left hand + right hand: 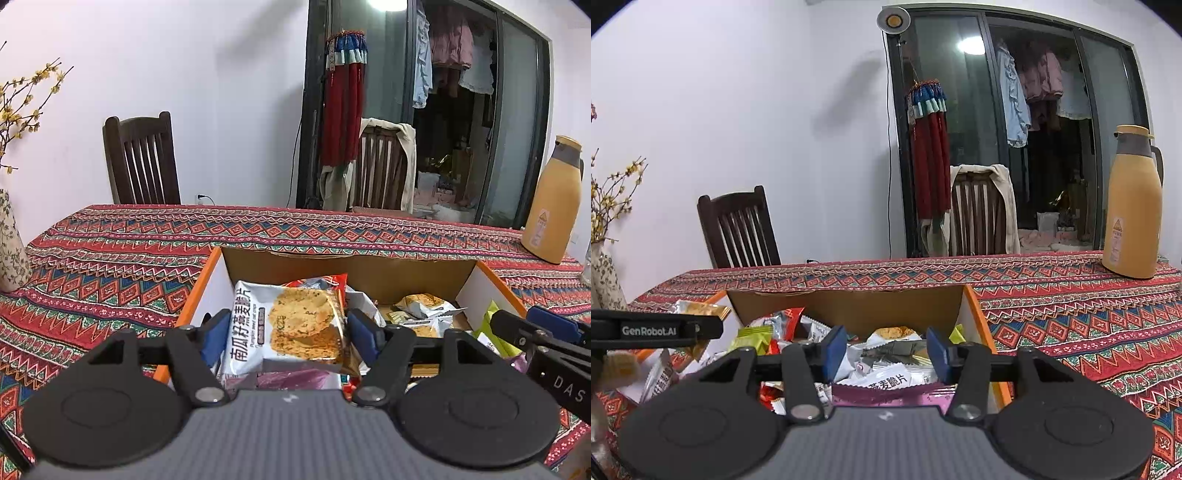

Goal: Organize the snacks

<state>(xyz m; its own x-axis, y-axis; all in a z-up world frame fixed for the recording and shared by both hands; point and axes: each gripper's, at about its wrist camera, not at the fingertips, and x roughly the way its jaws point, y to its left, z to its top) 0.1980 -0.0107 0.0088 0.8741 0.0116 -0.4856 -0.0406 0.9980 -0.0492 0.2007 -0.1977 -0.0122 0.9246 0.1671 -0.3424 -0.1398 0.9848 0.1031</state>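
A cardboard box [199,288] with orange sides sits on the table, full of several snack packets. In the left wrist view my left gripper [288,332] hovers over the box, and its blue pads touch both side edges of a white oat-cracker packet [295,314]. That packet hangs clear of the pile. The right wrist view shows this gripper [713,328] at the left with the packet [661,373] under it. My right gripper [886,352] stands open above the box [979,314] with nothing between its pads; loose packets [894,376] lie below. It also appears at the right edge [517,325].
A yellow thermos [550,206] [1134,214] stands at the table's far right, with a glass [587,266] beside it. A floral vase [11,251] [604,277] with yellow blossoms is at the left. Two wooden chairs [738,229] stand behind the patterned tablecloth [1071,314].
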